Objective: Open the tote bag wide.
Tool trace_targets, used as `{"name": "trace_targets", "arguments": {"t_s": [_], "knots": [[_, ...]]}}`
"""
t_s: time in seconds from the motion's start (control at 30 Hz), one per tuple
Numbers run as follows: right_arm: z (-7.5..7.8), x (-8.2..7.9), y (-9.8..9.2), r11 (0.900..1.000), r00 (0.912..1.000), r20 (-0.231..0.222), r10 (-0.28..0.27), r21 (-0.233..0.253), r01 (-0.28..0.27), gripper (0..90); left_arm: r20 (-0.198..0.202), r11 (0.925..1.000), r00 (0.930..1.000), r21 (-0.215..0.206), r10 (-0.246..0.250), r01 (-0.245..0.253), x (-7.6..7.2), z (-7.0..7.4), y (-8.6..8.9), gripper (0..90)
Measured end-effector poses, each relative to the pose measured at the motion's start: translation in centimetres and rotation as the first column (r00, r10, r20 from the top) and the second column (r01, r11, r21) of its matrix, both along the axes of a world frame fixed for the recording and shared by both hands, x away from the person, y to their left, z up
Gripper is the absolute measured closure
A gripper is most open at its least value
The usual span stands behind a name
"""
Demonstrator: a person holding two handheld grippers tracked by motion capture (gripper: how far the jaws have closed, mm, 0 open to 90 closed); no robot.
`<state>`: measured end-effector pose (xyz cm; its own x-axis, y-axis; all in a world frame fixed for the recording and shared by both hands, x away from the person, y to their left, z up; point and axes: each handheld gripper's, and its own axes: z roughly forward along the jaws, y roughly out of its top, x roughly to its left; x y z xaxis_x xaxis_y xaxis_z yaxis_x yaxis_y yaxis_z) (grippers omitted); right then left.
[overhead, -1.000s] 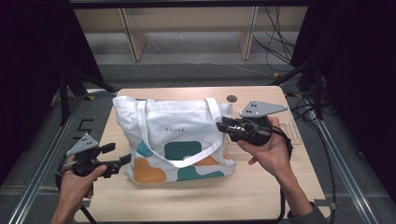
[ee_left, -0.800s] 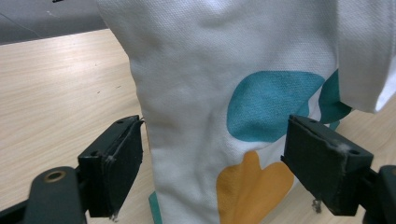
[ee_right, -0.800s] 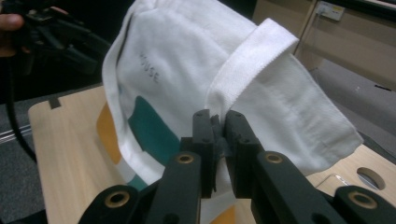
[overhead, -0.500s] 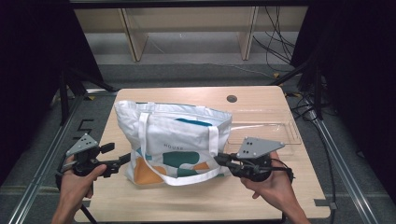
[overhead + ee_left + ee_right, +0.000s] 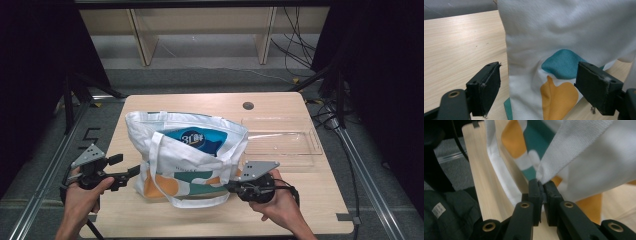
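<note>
A white tote bag point(image 5: 200, 165) with teal and orange patches sits in the middle of the wooden table point(image 5: 280, 107). Its mouth is pulled open, and a blue packet point(image 5: 196, 137) shows inside. My right gripper point(image 5: 229, 186) is at the bag's near right side. In the right gripper view it point(image 5: 541, 185) is shut on a fold of the white bag cloth point(image 5: 574, 147). My left gripper point(image 5: 134, 172) is at the bag's lower left corner. In the left gripper view it point(image 5: 539, 75) is open, and the bag's corner point(image 5: 554, 62) lies between the jaws without being pinched.
A clear plastic tray point(image 5: 304, 131) lies on the table to the right of the bag, toward the back. A round cable hole point(image 5: 248, 105) sits near the far edge. One bag handle point(image 5: 197, 202) droops toward the near table edge. Wooden shelving point(image 5: 200, 30) stands beyond the table.
My right gripper moved from the bag's upper right rim toward the near table edge, dragging the cloth with it. The bag went from lying flat to open-mouthed. The left gripper barely moved.
</note>
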<state>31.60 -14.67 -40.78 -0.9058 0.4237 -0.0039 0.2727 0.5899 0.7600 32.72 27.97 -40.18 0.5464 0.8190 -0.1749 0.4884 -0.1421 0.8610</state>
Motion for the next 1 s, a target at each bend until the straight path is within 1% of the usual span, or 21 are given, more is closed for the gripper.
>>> {"name": "trace_targets", "arguments": {"t_s": [0.03,0.07,0.1,0.13,0.2,0.23,0.3,0.33,0.37,0.43,0.5,0.57,0.6,0.63,0.73,0.77,0.8,0.83,0.93,0.97,1.0], "knots": [[-0.5,0.0,0.1,1.000,0.9996,-0.028,-0.011,-0.017,0.010,90.0,0.005,1.0000,1.0000,0.009,-0.003,0.003,0.0,0.0,0.1,19.5],[-0.5,0.0,0.1,1.000,0.9996,-0.028,-0.011,-0.017,0.010,90.0,0.005,1.0000,1.0000,0.009,-0.003,0.003,0.0,0.0,0.1,19.5],[-1.7,0.5,0.5,1.000,0.9990,-0.043,0.010,-0.022,-0.011,89.7,-0.001,1.0000,1.0000,-0.001,-0.001,0.001,0.0,0.0,0.2,19.4],[-2.0,0.6,0.5,0.999,0.9988,-0.050,0.006,-0.037,-0.008,89.8,-0.001,1.0000,1.0000,0.006,0.005,-0.005,-0.1,0.1,0.2,19.5],[-2.4,0.7,0.6,0.999,0.9981,-0.061,0.006,-0.038,-0.008,89.8,0.005,1.0000,1.0000,0.007,0.000,0.000,-0.1,0.2,0.3,19.4],[-2.7,0.6,0.6,0.998,0.9968,-0.078,-0.015,-0.054,0.011,89.8,0.007,1.0000,1.0000,0.003,0.001,-0.001,-0.1,0.2,0.4,19.4],[-3.9,0.7,0.9,0.997,0.9975,-0.069,-0.015,-0.075,0.010,89.9,0.026,0.9999,0.9996,-0.011,0.008,-0.008,-0.2,0.3,0.5,19.3],[-3.9,0.7,0.9,0.997,0.9975,-0.069,-0.015,-0.075,0.010,89.9,0.026,0.9999,0.9996,-0.011,0.008,-0.008,-0.2,0.3,0.5,19.3],[-4.4,0.6,1.1,0.996,0.9961,-0.088,-0.007,-0.095,-0.002,89.9,0.032,0.9999,0.9995,-0.017,0.004,-0.003,-0.2,0.5,0.5,19.3],[-4.7,0.7,1.2,0.995,0.9953,-0.097,0.005,-0.095,-0.014,89.9,0.028,0.9999,0.9996,-0.013,0.007,-0.007,-0.2,0.6,0.5,19.2],[-5.7,0.7,1.3,0.994,0.9941,-0.108,-0.008,-0.109,-0.004,89.9,0.027,0.9996,0.9996,-0.028,0.007,-0.006,-0.3,0.7,0.4,19.0],[-6.3,0.6,1.4,0.992,0.9925,-0.122,-0.004,-0.127,-0.012,89.9,0.034,0.9997,0.9994,-0.023,-0.002,0.003,-0.3,0.9,0.4,18.9],[-6.9,0.6,1.6,0.989,0.9921,-0.125,-0.001,-0.148,-0.017,89.9,0.025,0.9999,0.9996,-0.010,-0.014,0.014,-0.3,1.1,0.5,18.8],[-7.1,0.7,1.6,0.986,0.9942,-0.107,0.009,-0.162,-0.026,89.9,0.036,0.9997,0.9993,-0.021,-0.012,0.013,-0.3,1.2,0.4,18.8],[-7.3,0.8,1.6,0.986,0.9916,-0.129,-0.012,-0.167,-0.010,89.9,0.043,0.9994,0.9989,-0.029,-0.019,0.020,-0.5,1.7,0.3,18.7],[-7.3,0.8,1.5,0.986,0.9885,-0.148,-0.032,-0.166,0.007,89.8,0.065,0.9987,0.9971,-0.030,-0.040,0.042,-0.7,2.3,0.3,18.3],[-7.2,0.8,1.4,0.987,0.9894,-0.144,-0.016,-0.159,-0.008,89.3,0.067,0.9989,0.9969,-0.024,-0.039,0.041,-0.8,2.7,0.3,18.1],[-7.1,0.8,1.4,0.991,0.9895,-0.143,-0.019,-0.135,0.000,87.8,0.073,0.9986,0.9963,-0.026,-0.045,0.047,-0.9,3.1,0.2,17.9],[-6.1,0.4,0.9,0.994,0.9897,-0.138,-0.037,-0.108,0.022,75.5,0.101,0.9975,0.9934,-0.041,-0.054,0.058,-0.8,4.6,-0.1,16.5],[-5.8,0.2,0.6,0.994,0.9904,-0.124,-0.061,-0.096,0.049,72.6,0.103,0.9971,0.9929,-0.042,-0.059,0.064,-0.8,5.0,-0.3,15.6],[-5.2,0.2,0.1,0.995,0.9907,-0.125,-0.054,-0.095,0.042,69.7,0.105,0.9975,0.9926,-0.031,-0.060,0.064,-0.7,5.5,-0.5,14.9]]}}
